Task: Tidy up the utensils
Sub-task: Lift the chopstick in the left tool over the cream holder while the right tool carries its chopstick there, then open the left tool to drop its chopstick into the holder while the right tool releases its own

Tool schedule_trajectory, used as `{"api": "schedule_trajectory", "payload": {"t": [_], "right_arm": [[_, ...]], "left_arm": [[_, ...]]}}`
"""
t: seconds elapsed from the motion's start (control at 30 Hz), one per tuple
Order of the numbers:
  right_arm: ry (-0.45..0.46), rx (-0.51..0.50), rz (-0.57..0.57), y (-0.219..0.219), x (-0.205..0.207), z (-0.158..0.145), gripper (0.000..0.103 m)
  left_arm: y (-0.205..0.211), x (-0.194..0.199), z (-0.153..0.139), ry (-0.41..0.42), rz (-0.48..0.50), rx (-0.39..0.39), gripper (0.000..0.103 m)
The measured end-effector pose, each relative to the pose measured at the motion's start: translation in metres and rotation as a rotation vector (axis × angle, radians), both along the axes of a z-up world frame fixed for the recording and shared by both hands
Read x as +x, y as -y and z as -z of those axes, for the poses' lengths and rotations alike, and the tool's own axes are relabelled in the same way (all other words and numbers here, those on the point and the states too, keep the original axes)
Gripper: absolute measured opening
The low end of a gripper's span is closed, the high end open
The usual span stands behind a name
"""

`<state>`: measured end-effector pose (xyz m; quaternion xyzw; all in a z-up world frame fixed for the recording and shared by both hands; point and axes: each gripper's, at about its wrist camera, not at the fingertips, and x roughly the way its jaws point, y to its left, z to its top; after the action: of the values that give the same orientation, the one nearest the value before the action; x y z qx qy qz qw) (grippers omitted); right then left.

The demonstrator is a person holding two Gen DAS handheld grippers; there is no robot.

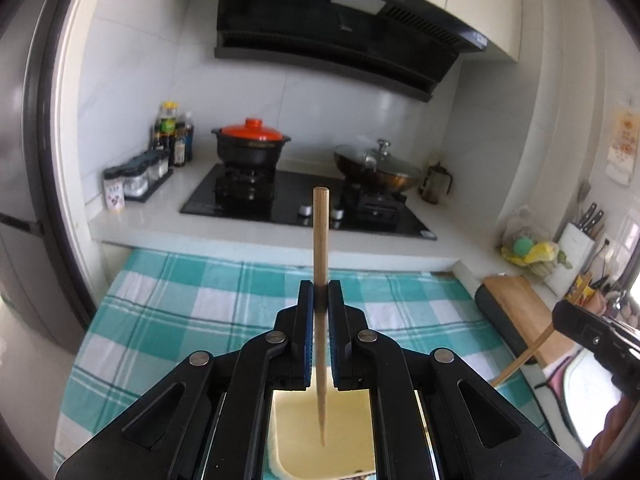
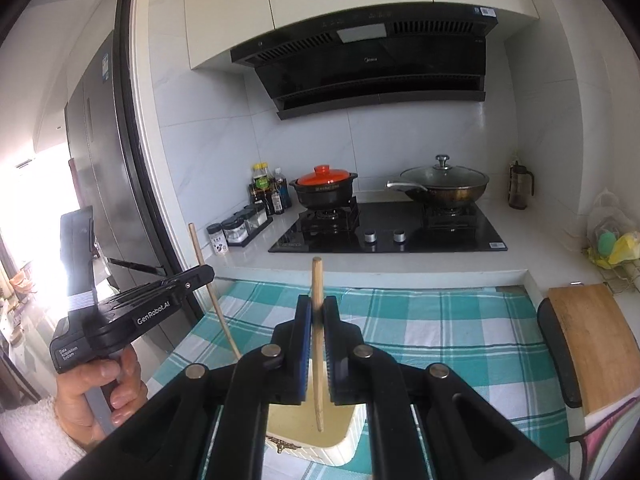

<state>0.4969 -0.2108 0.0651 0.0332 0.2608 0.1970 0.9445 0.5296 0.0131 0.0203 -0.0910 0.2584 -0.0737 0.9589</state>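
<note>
Two chopsticks, one per gripper, poised above the cream holder

The left gripper [image 1: 320, 292] has its jaws clamped on a wooden chopstick [image 1: 320, 240], held nearly upright with the thin tip down inside the mouth of the cream container [image 1: 292, 432]; the right gripper [image 2: 317, 308] pinches a second chopstick [image 2: 317, 280] the same way above that box on the checked cloth [image 2: 420, 320] covering the bench. To finish well, I judge each stick should go straight down until its tip is well within the walls before the jaws part (one side at a time, so they don't knock together).
</note>
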Motion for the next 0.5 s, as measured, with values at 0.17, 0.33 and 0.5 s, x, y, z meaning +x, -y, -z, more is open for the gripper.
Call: {"api": "schedule_trajectory", "payload": {"t": [0.17, 0.33, 0.5], "right_arm": [[-0.160, -0.021, -0.017, -0.010, 0.028, 0.057, 0.006], [-0.265, -0.037, -0.010, -0.016, 0.047, 0.090, 0.007], [-0.250, -0.020, 0.032, -0.007, 0.035, 0.082, 0.023]], "left_arm": [[0.001, 0.012, 0.044, -0.123, 0.007, 0.015, 0.005], [0.004, 0.018, 0.068, -0.221, 0.036, 0.022, 0.006], [-0.006, -0.004, 0.068, -0.259, 0.062, -0.004, 0.045]]}}
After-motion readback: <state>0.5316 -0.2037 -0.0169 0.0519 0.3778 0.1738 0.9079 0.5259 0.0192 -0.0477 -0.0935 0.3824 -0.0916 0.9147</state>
